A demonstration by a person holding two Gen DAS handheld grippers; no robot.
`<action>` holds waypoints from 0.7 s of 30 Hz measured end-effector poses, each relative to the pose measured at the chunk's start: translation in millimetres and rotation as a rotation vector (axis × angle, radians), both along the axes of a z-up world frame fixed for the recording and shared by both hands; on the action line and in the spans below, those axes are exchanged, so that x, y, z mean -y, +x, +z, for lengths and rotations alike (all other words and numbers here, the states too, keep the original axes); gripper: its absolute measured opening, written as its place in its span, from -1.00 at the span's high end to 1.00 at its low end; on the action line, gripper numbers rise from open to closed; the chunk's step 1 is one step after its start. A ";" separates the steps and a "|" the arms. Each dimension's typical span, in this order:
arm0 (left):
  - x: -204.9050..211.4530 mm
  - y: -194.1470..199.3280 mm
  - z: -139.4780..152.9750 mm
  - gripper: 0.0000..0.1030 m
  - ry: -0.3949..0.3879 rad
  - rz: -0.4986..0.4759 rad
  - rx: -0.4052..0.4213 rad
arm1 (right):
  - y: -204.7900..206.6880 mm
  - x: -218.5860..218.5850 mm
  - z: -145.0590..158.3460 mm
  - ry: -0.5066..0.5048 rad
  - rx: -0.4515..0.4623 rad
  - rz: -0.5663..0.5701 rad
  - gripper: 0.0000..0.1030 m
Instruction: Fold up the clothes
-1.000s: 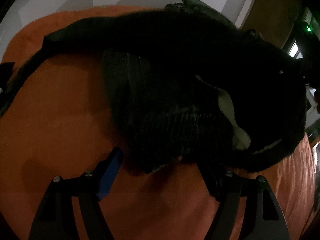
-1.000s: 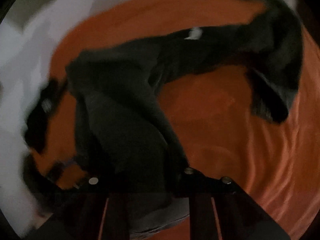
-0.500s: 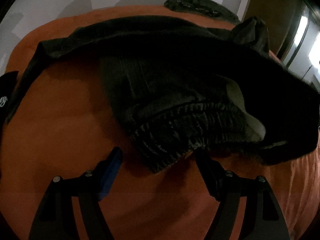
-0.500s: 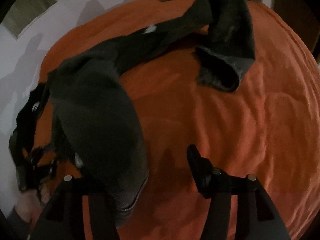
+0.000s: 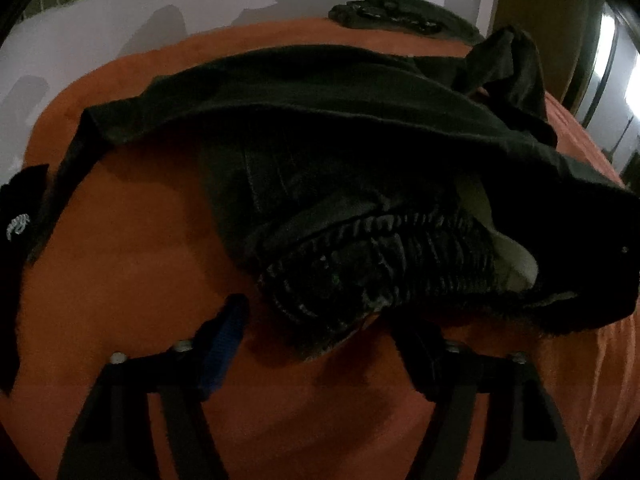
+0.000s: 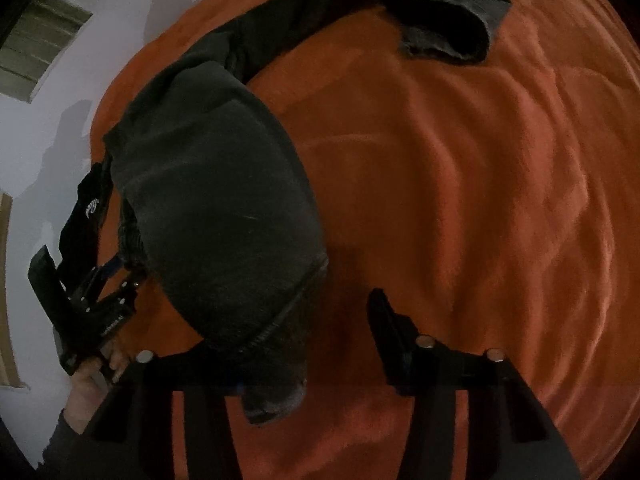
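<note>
A pair of black trousers (image 5: 328, 128) lies bunched on the orange bedcover (image 5: 120, 264). Its ribbed elastic waistband (image 5: 380, 272) faces me, with a pale inner label (image 5: 508, 248) showing. My left gripper (image 5: 320, 340) is open just short of the waistband's lower edge, not touching it. In the right wrist view the folded trouser bulk (image 6: 224, 216) lies low on the left and one leg (image 6: 448, 16) runs to the far edge. My right gripper (image 6: 312, 360) is open; the cloth drapes over its left finger, and the right finger (image 6: 388, 328) is bare.
A second dark garment heap (image 5: 400, 12) sits at the bed's far edge by the white wall (image 5: 200, 0). A black item with white lettering (image 5: 20, 224) lies at the left edge. A hand (image 6: 92, 376) holds the left gripper (image 6: 100, 292). Wrinkled orange bedcover (image 6: 500, 200) spreads to the right.
My right gripper, shut on the trousers a second ago, has opened and let the cloth drop onto the bed. The left gripper stayed open and has drawn back a little.
</note>
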State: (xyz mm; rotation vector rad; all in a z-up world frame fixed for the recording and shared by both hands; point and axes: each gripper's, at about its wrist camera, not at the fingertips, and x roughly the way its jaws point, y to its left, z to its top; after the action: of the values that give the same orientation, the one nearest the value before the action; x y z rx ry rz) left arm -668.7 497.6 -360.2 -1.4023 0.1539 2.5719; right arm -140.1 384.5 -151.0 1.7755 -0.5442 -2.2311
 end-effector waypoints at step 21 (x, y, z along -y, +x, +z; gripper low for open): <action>11.1 -17.9 18.1 -0.15 0.014 0.115 0.019 | -17.7 20.2 -2.0 0.143 -0.058 -0.004 0.18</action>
State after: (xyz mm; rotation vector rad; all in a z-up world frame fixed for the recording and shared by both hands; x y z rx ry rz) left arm -686.6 486.5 -342.1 -1.4709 0.0538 2.6453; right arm -157.9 364.3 -153.0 1.7700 -0.3857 -2.3703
